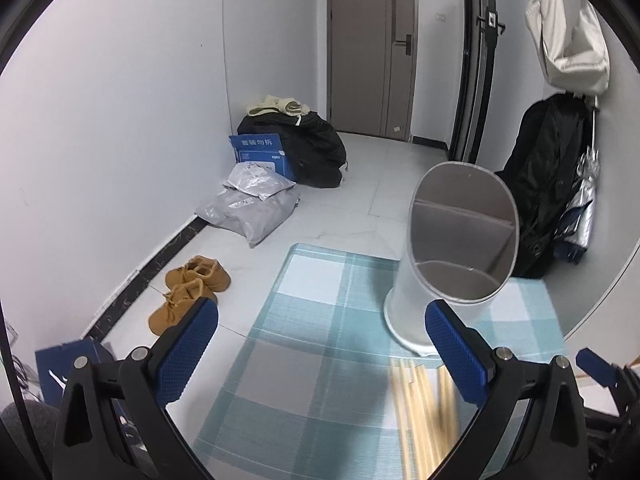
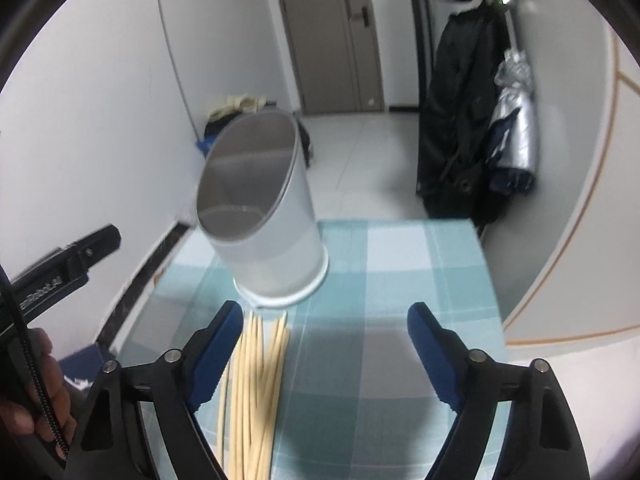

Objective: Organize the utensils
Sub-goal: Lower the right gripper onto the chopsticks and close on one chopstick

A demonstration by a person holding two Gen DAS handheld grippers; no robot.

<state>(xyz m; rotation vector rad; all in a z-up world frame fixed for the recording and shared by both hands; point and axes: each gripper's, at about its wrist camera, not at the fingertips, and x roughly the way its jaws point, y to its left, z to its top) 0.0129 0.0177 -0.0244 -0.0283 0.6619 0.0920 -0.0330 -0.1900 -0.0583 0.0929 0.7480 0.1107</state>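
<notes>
The bundle of pale wooden chopsticks (image 2: 256, 392) lies flat on the blue-and-white checked woven mat (image 2: 380, 320) that covers the counter. Their long axis runs away from the cameras, tips toward the white slant-topped cylindrical utensil holder (image 2: 276, 240), which stands upright just beyond them, its mouth empty as far as can be seen.

In the right wrist view the chopsticks sit just inside the left finger of the right hand-held gripper (image 2: 326, 344), off-centre in the gap. Its jaws stand wide apart with nothing pressed between the pads. Judging from this, a small sideways shift toward the bundle would centre it before closing across the sticks.

The left hand-held gripper (image 1: 322, 344) is also spread open and empty. The chopsticks lie by its right finger, blurred. The right one appears nearer and better lined up.
</notes>
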